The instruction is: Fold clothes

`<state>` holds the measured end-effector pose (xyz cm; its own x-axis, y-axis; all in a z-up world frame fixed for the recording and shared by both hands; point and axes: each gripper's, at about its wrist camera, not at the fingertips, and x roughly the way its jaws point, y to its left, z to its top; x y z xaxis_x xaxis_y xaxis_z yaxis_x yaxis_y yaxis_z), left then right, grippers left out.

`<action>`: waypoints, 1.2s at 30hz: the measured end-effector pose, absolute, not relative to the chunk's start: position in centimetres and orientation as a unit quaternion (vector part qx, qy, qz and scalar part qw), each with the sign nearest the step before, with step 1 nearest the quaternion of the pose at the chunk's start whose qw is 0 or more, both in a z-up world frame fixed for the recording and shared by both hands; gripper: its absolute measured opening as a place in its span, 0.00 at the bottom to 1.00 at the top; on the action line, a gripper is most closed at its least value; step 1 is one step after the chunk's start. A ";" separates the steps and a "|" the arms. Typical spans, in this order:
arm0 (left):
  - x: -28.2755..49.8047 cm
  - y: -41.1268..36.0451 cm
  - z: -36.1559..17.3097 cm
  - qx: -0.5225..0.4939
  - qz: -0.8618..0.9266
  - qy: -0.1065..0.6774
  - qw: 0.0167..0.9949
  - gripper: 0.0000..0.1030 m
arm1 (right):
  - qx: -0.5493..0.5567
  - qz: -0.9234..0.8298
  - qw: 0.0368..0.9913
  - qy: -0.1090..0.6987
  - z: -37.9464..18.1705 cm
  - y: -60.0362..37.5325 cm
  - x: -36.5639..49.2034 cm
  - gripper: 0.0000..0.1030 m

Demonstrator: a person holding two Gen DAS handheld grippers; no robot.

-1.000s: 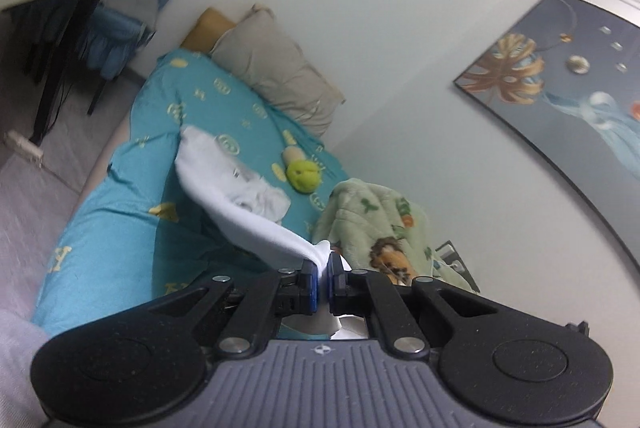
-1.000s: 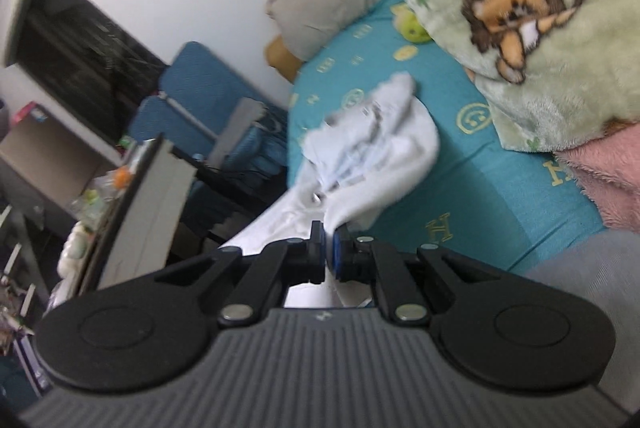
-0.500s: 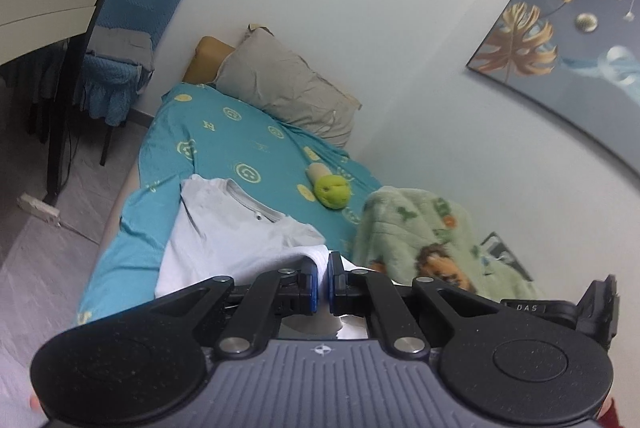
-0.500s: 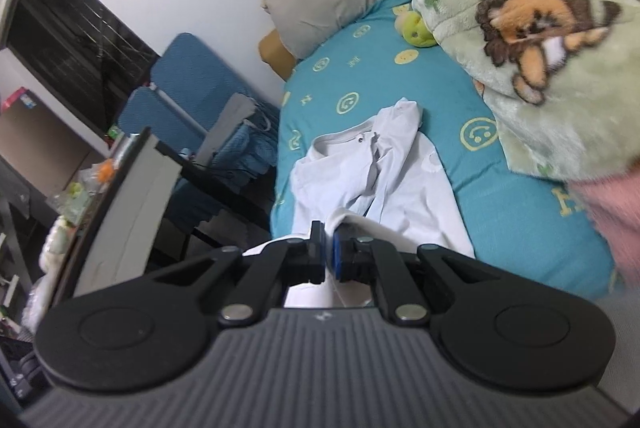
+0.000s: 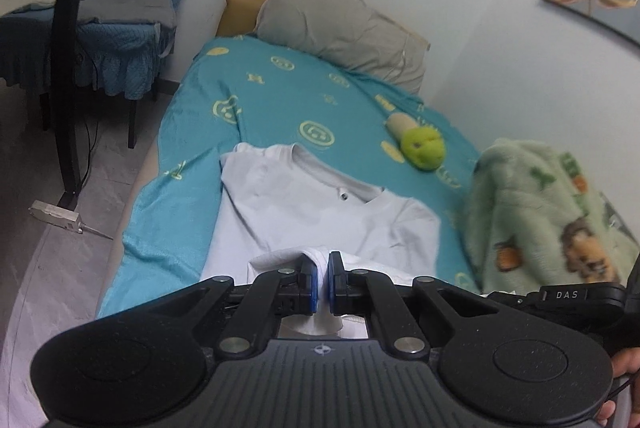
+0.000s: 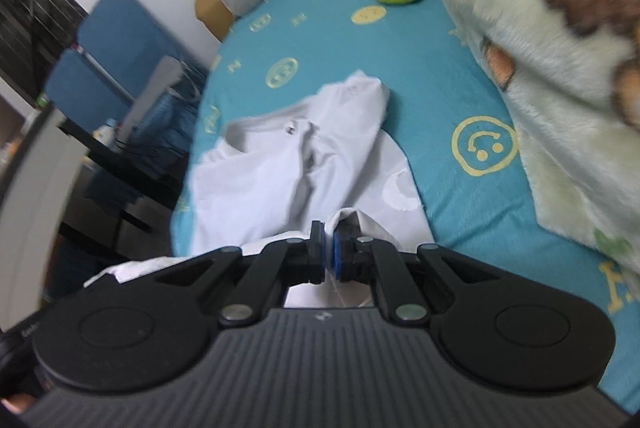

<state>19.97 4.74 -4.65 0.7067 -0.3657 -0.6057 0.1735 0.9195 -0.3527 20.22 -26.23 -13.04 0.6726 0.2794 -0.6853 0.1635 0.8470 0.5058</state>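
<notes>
A white T-shirt (image 5: 320, 212) lies spread on the teal bed sheet (image 5: 280, 88), collar toward the pillows. My left gripper (image 5: 324, 268) is shut on a bunch of the shirt's near hem. In the right wrist view the same white T-shirt (image 6: 288, 172) shows a crease down its middle and one sleeve folded up near the collar. My right gripper (image 6: 329, 248) is shut on another fold of the near hem. Both grippers sit low over the bed's near end.
A grey pillow (image 5: 340, 28) lies at the head of the bed. A green plush toy (image 5: 424, 148) rests right of the shirt, and a fleece lion blanket (image 5: 552, 220) is heaped along the wall side. A blue-covered chair (image 5: 100, 28) and a black desk leg (image 5: 66, 88) stand left.
The shirt hung stretched and bunched in the air a second ago. Both grippers have come down and drawn back, and the shirt now lies flat on the sheet. Both stay shut on the hem.
</notes>
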 end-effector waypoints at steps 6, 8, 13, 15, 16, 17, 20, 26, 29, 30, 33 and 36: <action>24.2 3.1 -11.0 -0.079 -0.133 0.391 0.907 0.05 | 0.213 0.009 0.877 0.431 -17.1 -24.5 23.4 0.08; 25.1 3.2 -12.7 -0.080 -0.130 0.415 0.897 0.05 | 0.193 0.007 0.875 0.443 -18.0 -24.0 24.1 0.08; 25.9 2.8 -14.4 -0.070 -0.130 0.431 0.890 0.07 | 0.187 0.006 0.870 0.456 -19.2 -23.9 24.7 0.08; 25.7 2.9 -14.3 -0.068 -0.130 0.430 0.891 0.09 | 0.187 0.006 0.870 0.456 -19.1 -23.8 24.7 0.09; 25.5 2.9 -14.1 -0.068 -0.130 0.429 0.891 0.14 | 0.186 0.005 0.870 0.456 -19.0 -23.8 24.6 0.09; 25.3 2.9 -13.8 -0.068 -0.131 0.428 0.892 0.19 | 0.184 0.005 0.871 0.456 -18.9 -23.7 24.6 0.10; 24.1 2.6 -12.6 -0.055 -0.136 0.413 0.899 0.54 | 0.180 0.006 0.874 0.450 -18.2 -23.3 24.2 0.41; 19.9 1.5 -8.9 -0.016 -0.130 0.353 0.927 0.91 | 0.159 0.012 0.898 0.410 -15.7 -21.7 21.5 0.90; 17.3 1.3 -7.4 -0.016 -0.135 0.330 0.934 0.98 | 0.146 0.011 0.907 0.394 -14.4 -21.2 19.7 0.90; 16.5 1.4 -7.0 -0.017 -0.135 0.328 0.935 0.98 | 0.147 0.011 0.909 0.389 -14.0 -21.2 19.0 0.90; 14.2 1.9 -6.2 -0.044 -0.132 0.340 0.930 0.99 | 0.150 0.013 0.913 0.378 -12.9 -21.1 16.8 0.90; 12.2 2.2 -5.7 -0.061 -0.130 0.337 0.930 0.99 | 0.141 0.016 0.919 0.369 -12.2 -20.6 15.0 0.90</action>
<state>12.21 2.16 -5.70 0.7383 -0.2838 -0.6119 0.2015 0.9585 -0.2015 14.95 -20.62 -12.22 0.7270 0.1326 -0.6737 0.0753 0.9599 0.2702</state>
